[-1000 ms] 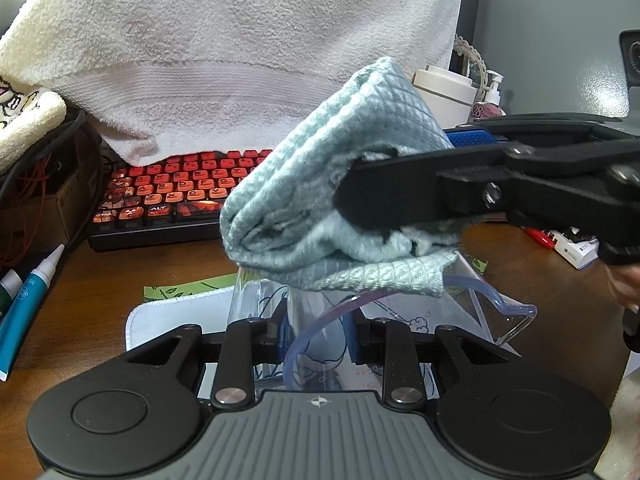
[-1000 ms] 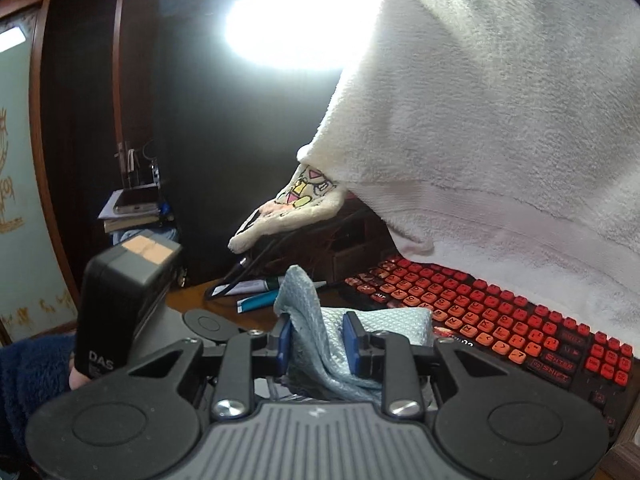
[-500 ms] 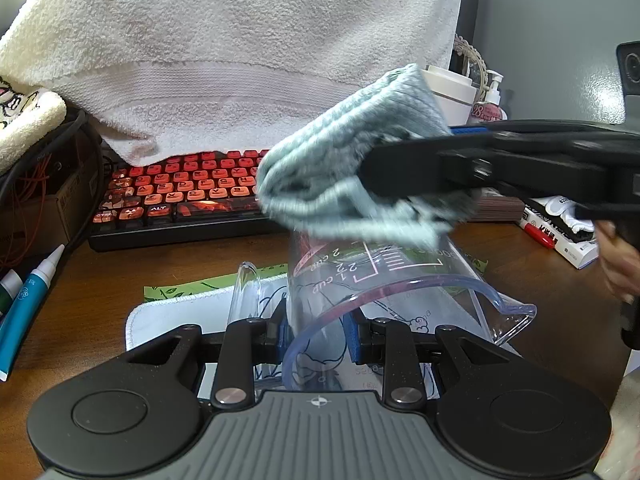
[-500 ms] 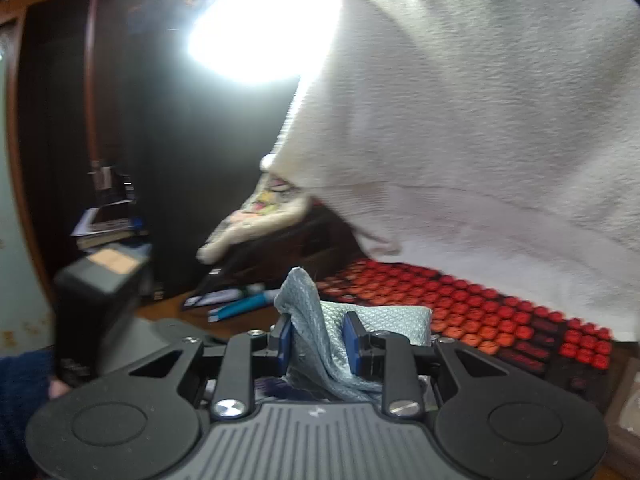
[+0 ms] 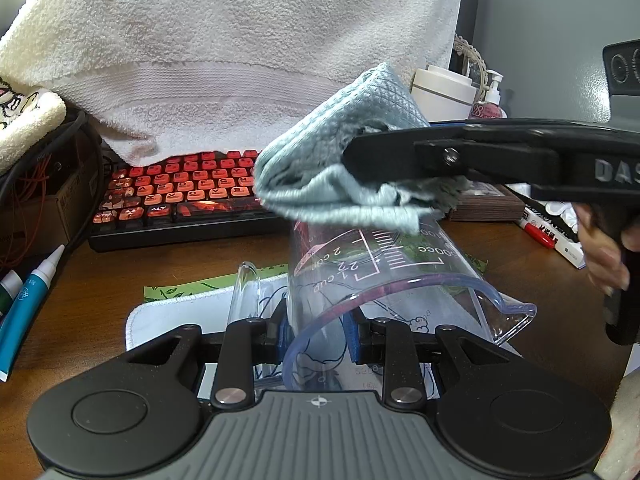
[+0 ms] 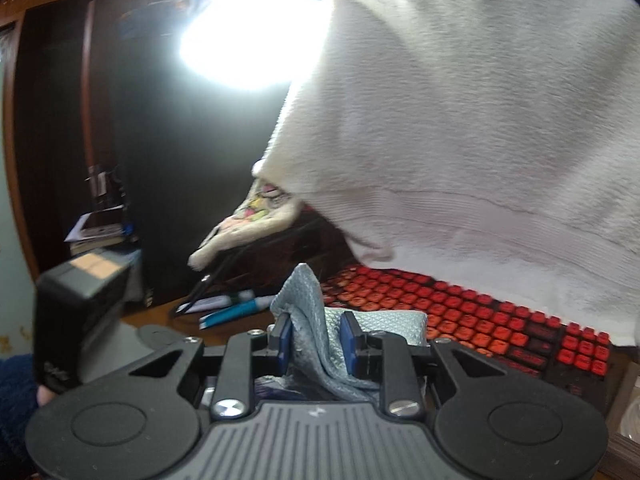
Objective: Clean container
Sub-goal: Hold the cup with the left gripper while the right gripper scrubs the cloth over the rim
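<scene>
The left gripper (image 5: 317, 334) clamps the rim of a clear jug (image 5: 384, 280), tilted above a white mat (image 5: 160, 316) near the desk's (image 5: 100, 280) front edge. The right gripper (image 6: 316, 340) pinches a blue cloth (image 5: 340, 168) against the jug's upturned base, before a red keyboard (image 5: 180, 192).
</scene>
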`<action>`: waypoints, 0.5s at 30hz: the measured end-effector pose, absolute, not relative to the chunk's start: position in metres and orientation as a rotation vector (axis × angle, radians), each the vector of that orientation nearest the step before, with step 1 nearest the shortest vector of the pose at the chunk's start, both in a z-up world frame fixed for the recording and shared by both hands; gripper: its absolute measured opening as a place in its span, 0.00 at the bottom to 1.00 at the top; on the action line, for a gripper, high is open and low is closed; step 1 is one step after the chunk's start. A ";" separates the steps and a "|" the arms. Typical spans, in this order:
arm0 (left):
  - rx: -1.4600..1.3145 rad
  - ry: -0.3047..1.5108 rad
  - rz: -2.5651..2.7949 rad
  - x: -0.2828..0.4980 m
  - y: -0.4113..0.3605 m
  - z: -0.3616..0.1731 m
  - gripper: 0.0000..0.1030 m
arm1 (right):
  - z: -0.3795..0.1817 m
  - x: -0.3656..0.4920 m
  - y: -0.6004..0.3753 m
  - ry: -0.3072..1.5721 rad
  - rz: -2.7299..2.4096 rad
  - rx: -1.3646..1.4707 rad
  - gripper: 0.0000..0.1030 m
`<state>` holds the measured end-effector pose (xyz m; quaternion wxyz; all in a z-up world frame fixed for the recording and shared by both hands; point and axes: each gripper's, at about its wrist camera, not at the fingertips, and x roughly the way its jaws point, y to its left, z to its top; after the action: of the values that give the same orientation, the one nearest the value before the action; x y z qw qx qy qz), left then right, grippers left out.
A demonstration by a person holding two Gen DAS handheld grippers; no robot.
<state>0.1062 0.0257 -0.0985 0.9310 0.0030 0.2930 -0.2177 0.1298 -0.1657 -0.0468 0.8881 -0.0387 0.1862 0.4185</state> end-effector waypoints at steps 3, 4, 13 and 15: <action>0.007 0.600 -0.446 0.106 0.026 -0.099 0.26 | -0.047 0.131 -0.168 0.388 0.867 -0.071 0.25; 0.006 0.600 -0.446 0.106 0.026 -0.099 0.26 | -0.048 0.131 -0.169 0.388 0.867 -0.067 0.25; 0.003 0.601 -0.447 0.107 0.027 -0.099 0.26 | -0.048 0.135 -0.171 0.387 0.842 -0.060 0.25; 0.004 0.601 -0.446 0.107 0.027 -0.099 0.26 | -0.048 0.135 -0.171 0.387 0.836 -0.059 0.24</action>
<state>0.1068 0.0270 -0.0986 0.9307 0.0019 0.2935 -0.2181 0.1351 -0.1708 -0.0482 0.8954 -0.0287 0.1865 0.4032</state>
